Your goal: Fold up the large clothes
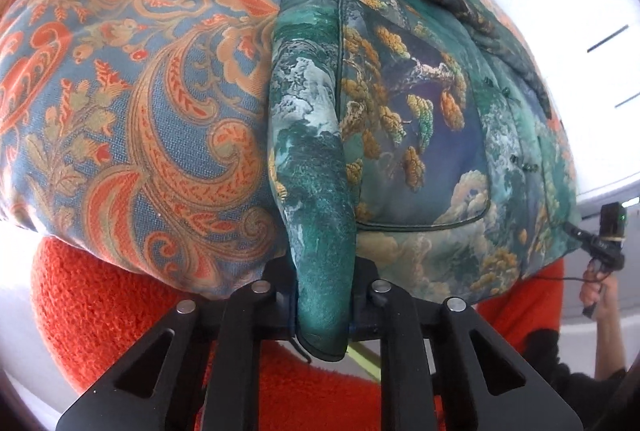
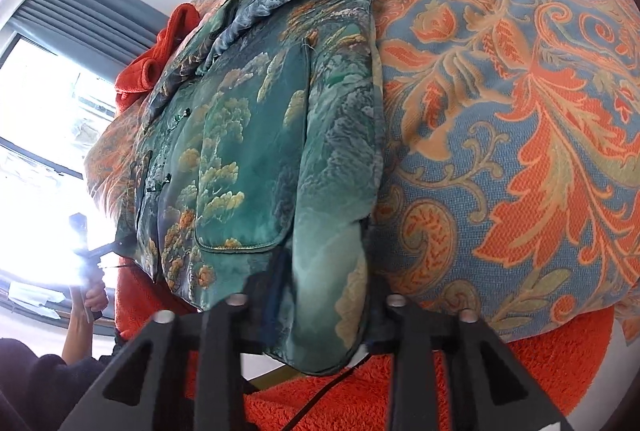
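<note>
Two sleeve cuffs of the green landscape-print padded jacket (image 1: 420, 103) are what we hold: left tongs (image 1: 324, 315) pinch one, right tongs (image 2: 320, 327) the other. It lies across mid-frame on the paisley bedspread (image 1: 132, 91), orange blanket (image 1: 92, 311) below. Next, we judge, both sleeves get laid across the jacket's front.

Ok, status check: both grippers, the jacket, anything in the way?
Left gripper shut on a jacket sleeve. Right gripper shut on the other sleeve. Green jacket flat on the paisley bedspread. Nothing blocking.
</note>
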